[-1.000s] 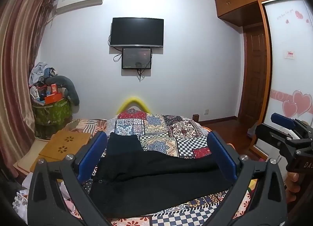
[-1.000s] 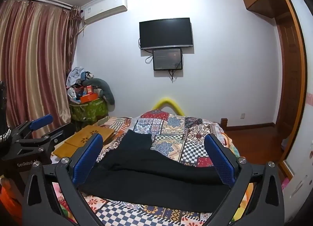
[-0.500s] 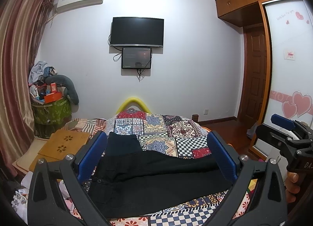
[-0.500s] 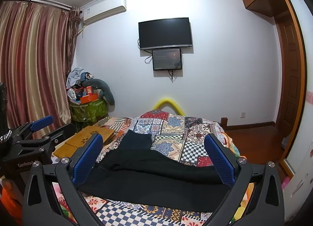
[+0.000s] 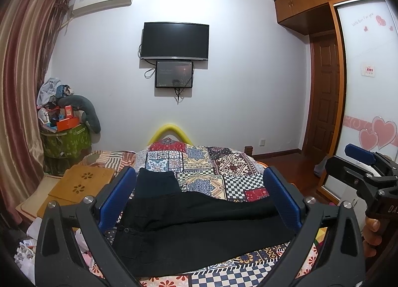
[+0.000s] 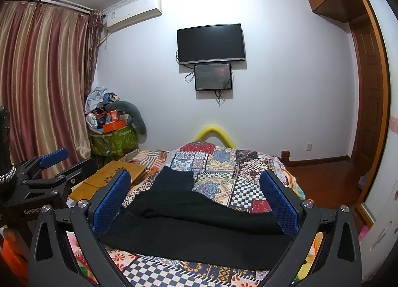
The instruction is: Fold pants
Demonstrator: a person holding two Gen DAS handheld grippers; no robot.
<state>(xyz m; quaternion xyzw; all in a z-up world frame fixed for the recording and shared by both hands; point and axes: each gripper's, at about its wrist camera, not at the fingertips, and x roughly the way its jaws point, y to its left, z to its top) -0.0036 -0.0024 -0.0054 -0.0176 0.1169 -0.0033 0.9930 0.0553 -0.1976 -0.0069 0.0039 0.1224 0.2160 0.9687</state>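
Black pants [image 5: 196,227] lie spread across a patchwork quilt [image 5: 211,162] on the bed, with one leg end pointing away at the far left [image 5: 156,182]. They also show in the right wrist view [image 6: 194,227]. My left gripper [image 5: 199,200] is open and empty, held above the near side of the pants. My right gripper [image 6: 196,202] is open and empty, likewise above the pants. The right gripper also shows at the right edge of the left wrist view [image 5: 365,175]; the left gripper shows at the left of the right wrist view [image 6: 44,175].
A wooden lap table [image 5: 79,185] lies left of the bed. A green bin piled with clutter [image 5: 64,135] stands in the corner by the curtains [image 6: 42,83]. A TV [image 5: 174,40] hangs on the far wall. A wardrobe door [image 5: 368,88] is on the right.
Both grippers have drifted very slightly; the pants lie unchanged on the bed.
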